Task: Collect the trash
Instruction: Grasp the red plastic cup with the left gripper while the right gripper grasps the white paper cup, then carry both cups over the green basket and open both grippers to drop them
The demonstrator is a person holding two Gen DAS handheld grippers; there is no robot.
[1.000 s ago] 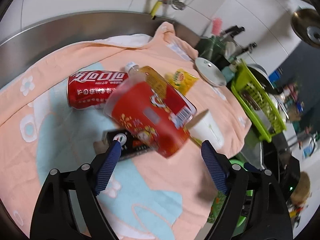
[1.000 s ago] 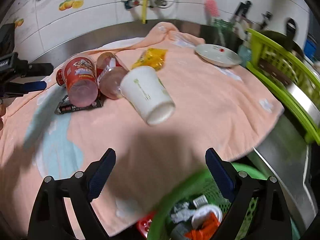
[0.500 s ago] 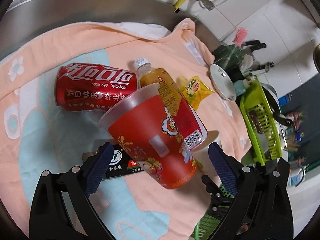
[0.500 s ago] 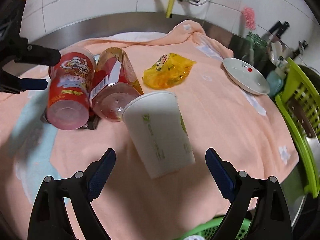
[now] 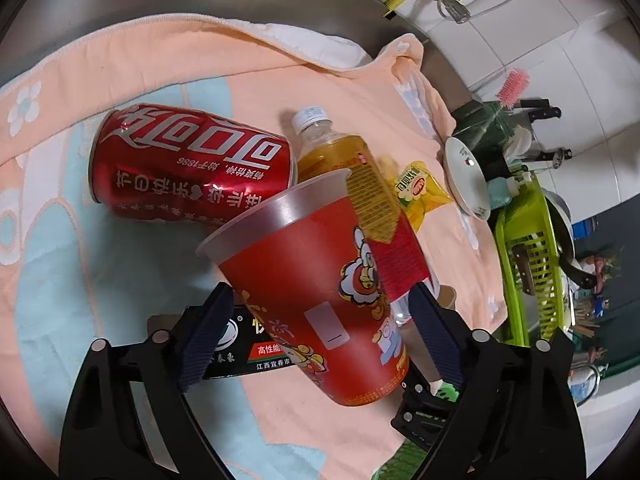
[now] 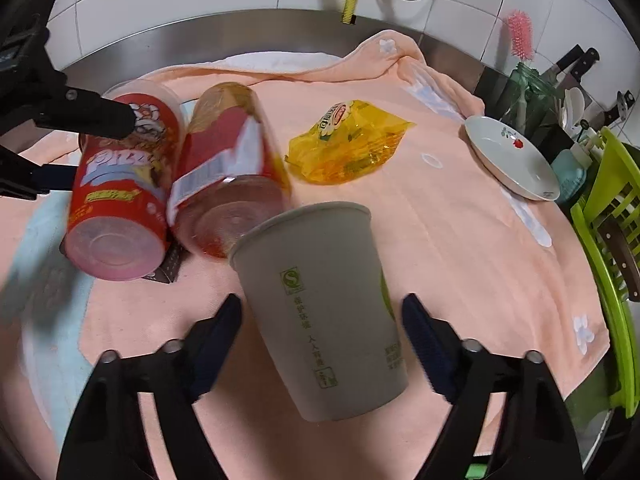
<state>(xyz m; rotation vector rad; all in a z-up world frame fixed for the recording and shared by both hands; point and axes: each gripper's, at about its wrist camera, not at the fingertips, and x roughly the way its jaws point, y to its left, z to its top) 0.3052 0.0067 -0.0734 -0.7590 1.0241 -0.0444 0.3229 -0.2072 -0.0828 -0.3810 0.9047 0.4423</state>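
Note:
A red snack cup [image 5: 320, 292] lies on its side on the peach towel [image 5: 120, 60]. My left gripper [image 5: 320, 332] is open, one finger on each side of the cup. A red cola can [image 5: 188, 168], a tea bottle [image 5: 360, 200], a black carton [image 5: 240, 352] and a yellow wrapper [image 5: 420, 196] lie around it. In the right wrist view a white paper cup [image 6: 324, 312] lies between the fingers of my open right gripper [image 6: 320, 340]. The red cup [image 6: 120, 200], bottle [image 6: 228, 176] and wrapper [image 6: 348, 144] lie beyond it.
A white dish [image 6: 512, 156] sits at the towel's right edge. A green dish rack [image 6: 612, 248] stands further right, with knives and a pink brush behind. A steel counter rim [image 6: 200, 40] and tiled wall with taps bound the back.
Both grippers have moved forward and down. The red cup now lies between my left fingers and the white cup between my right fingers. The green basket has left the right view.

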